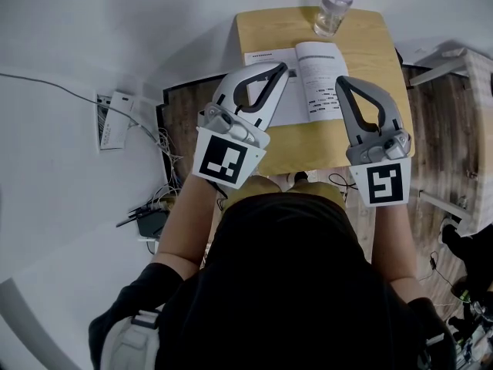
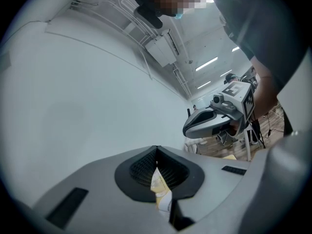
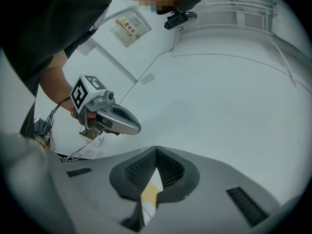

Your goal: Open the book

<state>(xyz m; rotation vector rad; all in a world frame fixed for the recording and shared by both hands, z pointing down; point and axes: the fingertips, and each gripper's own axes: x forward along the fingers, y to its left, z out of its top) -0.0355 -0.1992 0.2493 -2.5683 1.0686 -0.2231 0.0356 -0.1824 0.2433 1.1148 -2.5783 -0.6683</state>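
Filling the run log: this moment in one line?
book open on table | left tongs shut, empty | right tongs shut, empty | bottle at far edge

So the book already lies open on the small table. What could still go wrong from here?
1. The bottle stands at the far edge of the table, just beyond the book; a forward push could tip it.
2. The left gripper and right gripper are both shut and hold no page, so the pages might fall closed.
3. The book lies near the table's left edge; a sideways nudge might slide it off.
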